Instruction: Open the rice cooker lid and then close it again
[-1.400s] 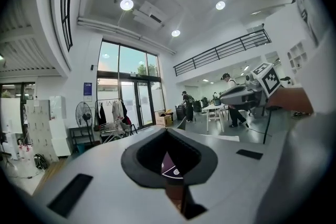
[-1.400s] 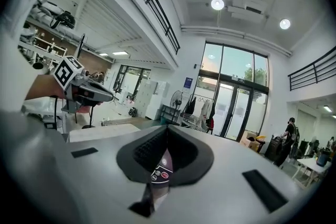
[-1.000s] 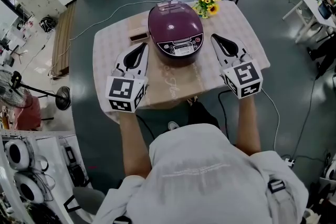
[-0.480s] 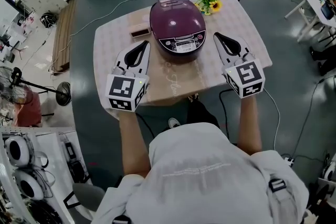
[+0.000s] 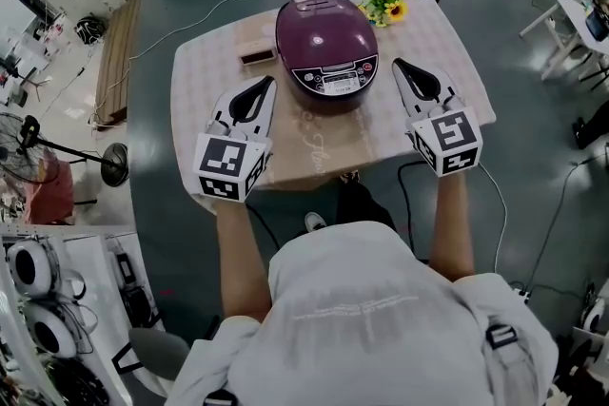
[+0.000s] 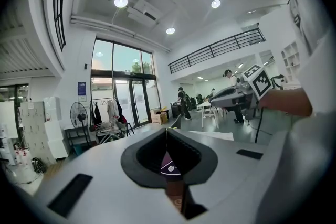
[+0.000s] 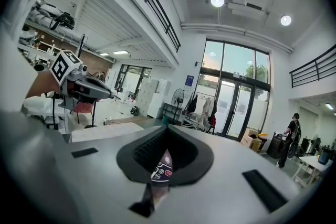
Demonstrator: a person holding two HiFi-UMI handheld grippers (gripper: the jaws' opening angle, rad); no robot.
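Rice cooker [image 5: 326, 52] stands between left claw [image 5: 268, 83], right claw [image 5: 399, 65].

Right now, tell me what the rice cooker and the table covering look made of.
Rice cooker: glossy purple shell, likely plastic or coated metal; light glints off its dome. Table covering: pale, matte, finely patterned, probably cloth or vinyl; it hangs over the edge.

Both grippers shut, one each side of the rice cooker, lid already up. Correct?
No: the lid is down, closed on the rice cooker, as the head view shows. The left gripper and right gripper are shut, one each side of it.
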